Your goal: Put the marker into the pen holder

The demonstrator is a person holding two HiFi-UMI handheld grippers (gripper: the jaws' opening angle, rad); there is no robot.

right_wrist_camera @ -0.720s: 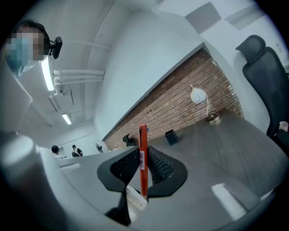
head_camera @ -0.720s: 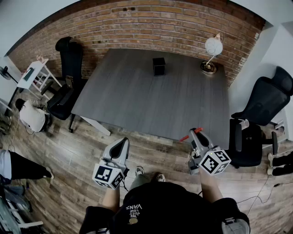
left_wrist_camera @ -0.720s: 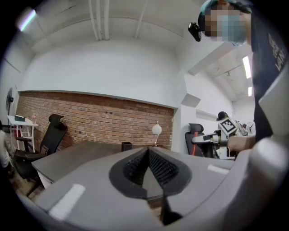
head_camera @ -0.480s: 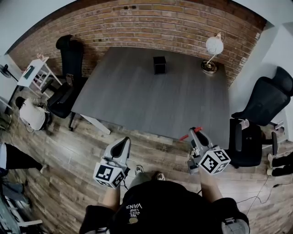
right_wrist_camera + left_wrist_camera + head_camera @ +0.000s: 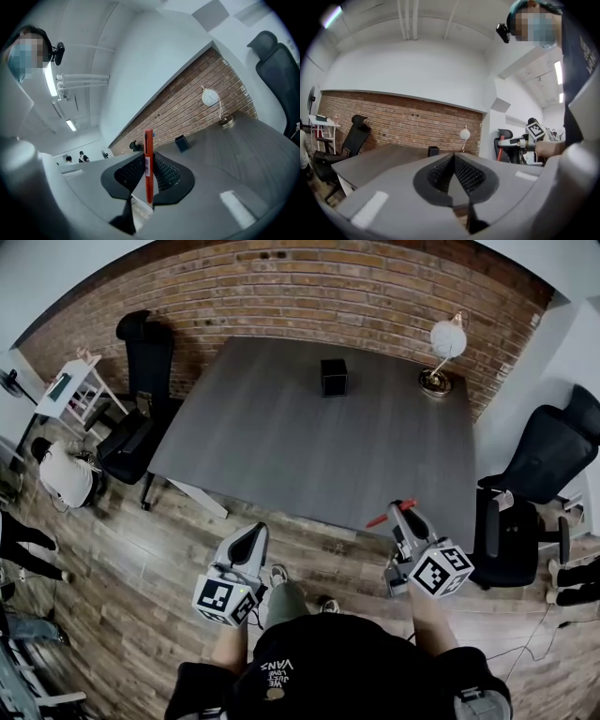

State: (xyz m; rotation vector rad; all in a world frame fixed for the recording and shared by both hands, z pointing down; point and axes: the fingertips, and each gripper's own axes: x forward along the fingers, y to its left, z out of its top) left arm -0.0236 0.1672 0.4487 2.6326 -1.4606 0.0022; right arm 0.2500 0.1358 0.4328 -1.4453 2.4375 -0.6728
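In the head view, the right gripper (image 5: 403, 514) at lower right is holding the red marker (image 5: 386, 516) by the grey table's (image 5: 281, 437) near edge. The black pen holder (image 5: 333, 377) is standing at upper centre, and the left gripper (image 5: 251, 532) is hovering at lower left. In the left gripper view, its jaws are pressing together with nothing between them. In the right gripper view, the jaws are clamping the marker upright at frame centre.

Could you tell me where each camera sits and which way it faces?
Head view: on the person's head, looking down at the table; shows forearms, left gripper, right gripper.
Left gripper view: on that gripper, facing the brick wall; jaws shut, empty.
Right gripper view: on that gripper, facing the wall; jaws shut on the marker.
All share the pen holder.
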